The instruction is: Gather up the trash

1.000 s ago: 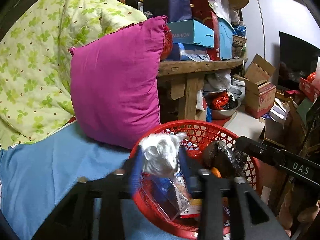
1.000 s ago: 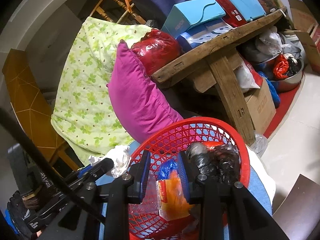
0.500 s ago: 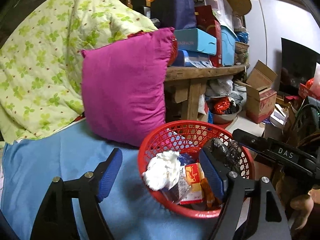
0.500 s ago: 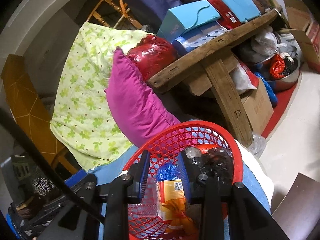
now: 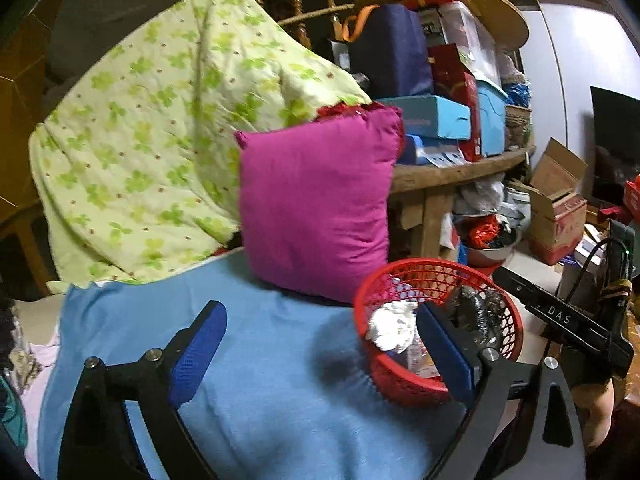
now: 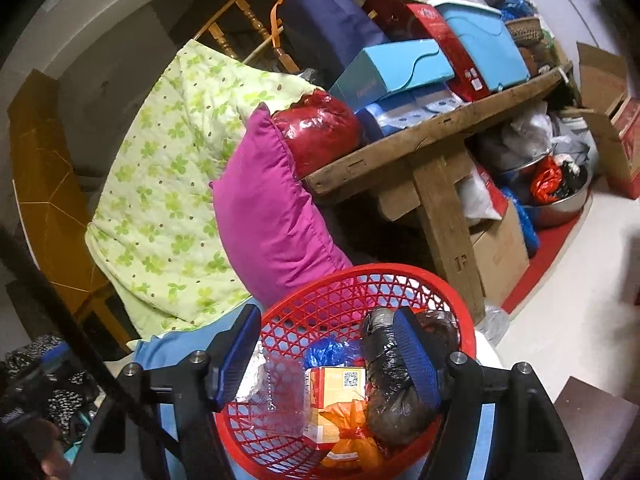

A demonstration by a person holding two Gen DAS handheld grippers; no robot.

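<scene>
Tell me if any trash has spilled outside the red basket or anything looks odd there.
Nothing spilled that shows. The white tissue wad, orange carton and black bag all sit inside the red basket, which stands upright on the blue cloth.

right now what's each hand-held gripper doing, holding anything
left hand-held gripper: open, jaws just opened wide, nothing between them.
right hand-held gripper: open, jaws just opened over the red basket, holding nothing.

A cluttered home storage room – a magenta pillow [image 5: 316, 208] and clover-print quilt [image 5: 160, 140] on a blue bedsheet [image 5: 260, 380], a rough wooden bench [image 6: 432, 136] stacked with boxes [image 6: 392, 66], cardboard cartons [image 5: 556, 204] on the floor.
</scene>
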